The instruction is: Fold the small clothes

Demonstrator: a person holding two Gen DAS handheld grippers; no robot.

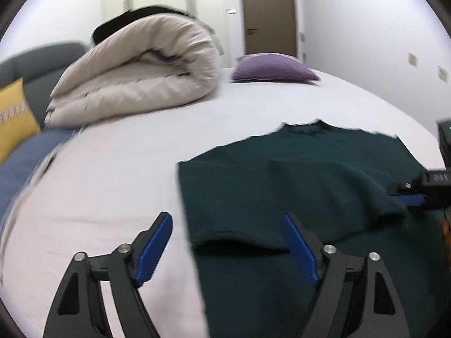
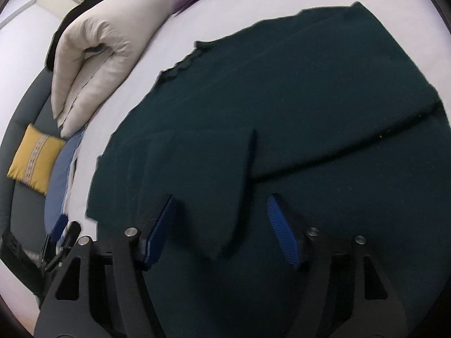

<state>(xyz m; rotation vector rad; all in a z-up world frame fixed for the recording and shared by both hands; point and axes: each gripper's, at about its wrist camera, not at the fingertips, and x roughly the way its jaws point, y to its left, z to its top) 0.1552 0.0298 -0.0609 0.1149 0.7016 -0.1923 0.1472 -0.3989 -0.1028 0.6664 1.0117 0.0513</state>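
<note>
Your left gripper (image 1: pixel 227 249) hovers with jaws spread wide and empty over the white bed sheet (image 1: pixel 112 197), the dark green knitted sweater (image 1: pixel 296 186) lying flat at its 1 o'clock. Your right gripper (image 2: pixel 221 231) also has its jaws apart, straddling a folded-over sleeve (image 2: pixel 197 186) without gripping it.

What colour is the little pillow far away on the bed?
Purple. The pillow shows best in the left wrist view, lying on the white bed near the door.
</note>
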